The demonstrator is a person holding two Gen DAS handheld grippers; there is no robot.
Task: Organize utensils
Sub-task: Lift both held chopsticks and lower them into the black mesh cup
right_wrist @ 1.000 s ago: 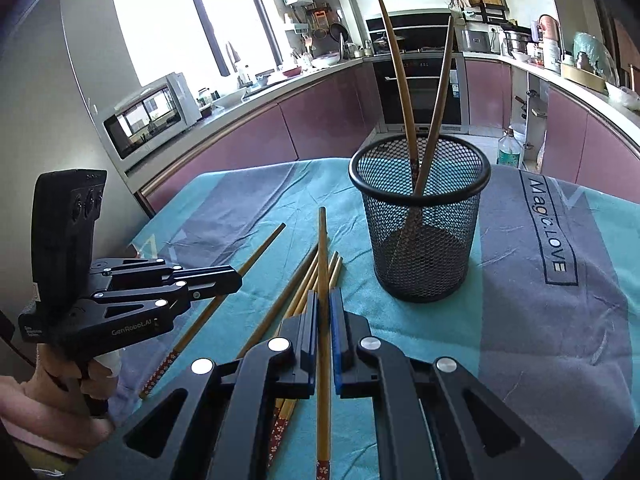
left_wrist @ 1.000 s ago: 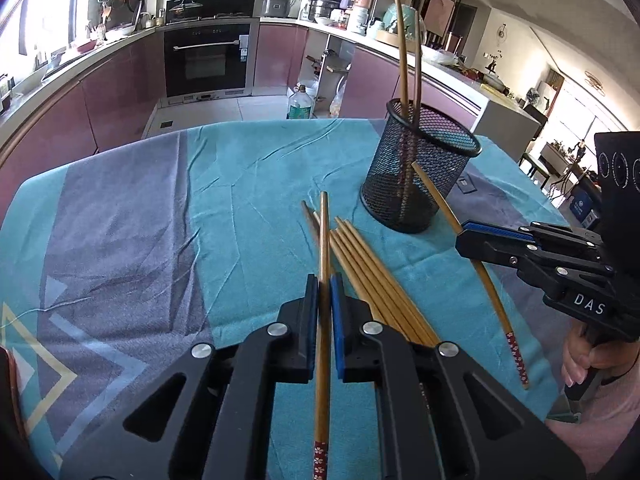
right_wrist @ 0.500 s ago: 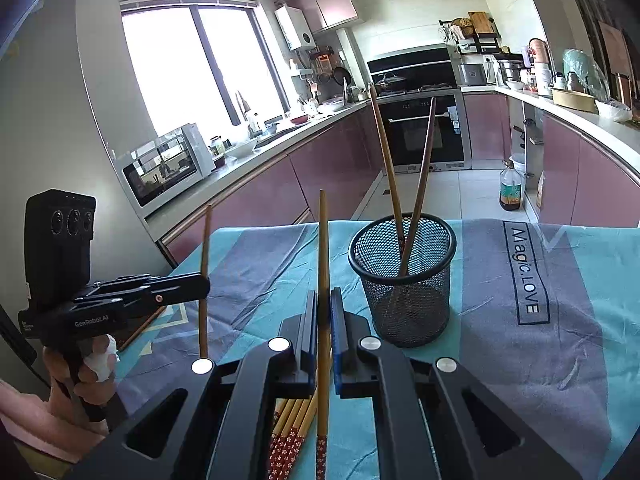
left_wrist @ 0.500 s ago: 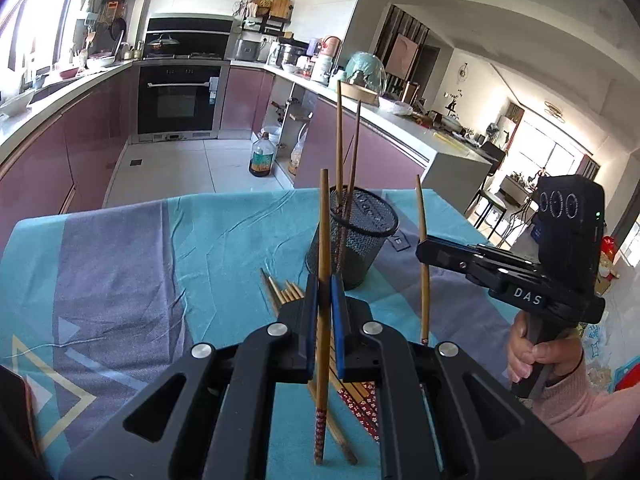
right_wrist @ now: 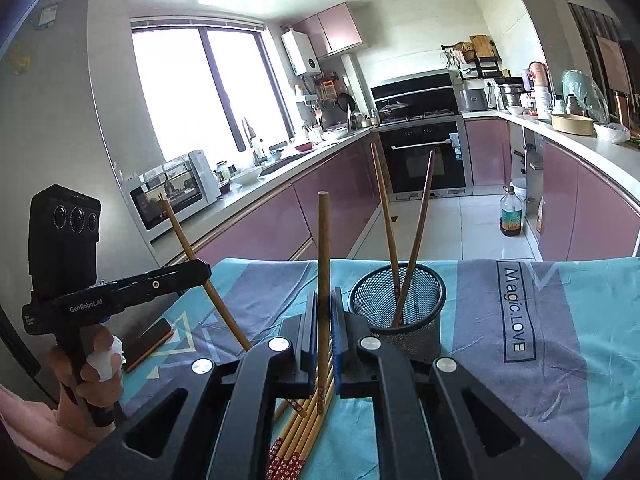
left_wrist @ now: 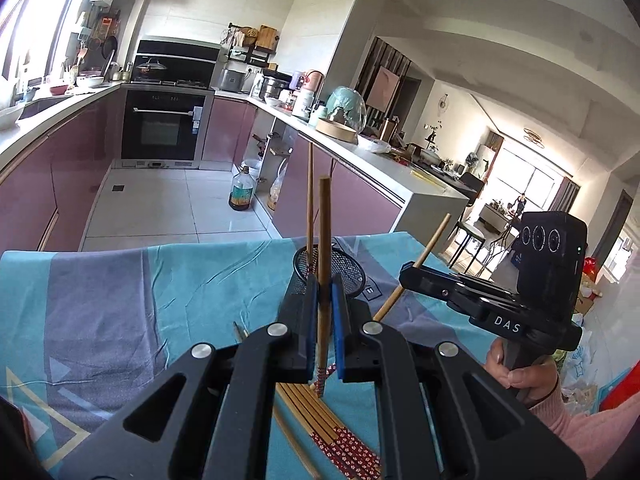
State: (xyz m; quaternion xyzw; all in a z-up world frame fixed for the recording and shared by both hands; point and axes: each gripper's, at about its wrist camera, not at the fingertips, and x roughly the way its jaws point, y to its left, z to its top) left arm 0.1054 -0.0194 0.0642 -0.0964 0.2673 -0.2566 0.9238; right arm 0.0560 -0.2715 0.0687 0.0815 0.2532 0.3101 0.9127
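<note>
A black mesh cup (right_wrist: 398, 300) stands on the teal tablecloth with two chopsticks (right_wrist: 386, 232) leaning in it; it also shows in the left wrist view (left_wrist: 348, 268). My left gripper (left_wrist: 324, 308) is shut on a wooden chopstick (left_wrist: 324, 248), held upright above the table near the cup. My right gripper (right_wrist: 324, 320) is shut on another chopstick (right_wrist: 323, 252), also upright, just left of the cup. Each gripper shows in the other's view, the right (left_wrist: 412, 274) and the left (right_wrist: 200, 270). Several loose chopsticks (left_wrist: 328, 428) lie on the cloth below, also in the right wrist view (right_wrist: 304, 428).
The table carries a teal and grey cloth (right_wrist: 540, 340). A phone (right_wrist: 148, 342) lies at its left edge. Kitchen counters, an oven (left_wrist: 164, 128) and a bottle on the floor (left_wrist: 241, 194) are beyond the table.
Both grippers have lifted higher with their chopsticks, which now stand upright and off the table. Both have moved closer to the mesh cup.
</note>
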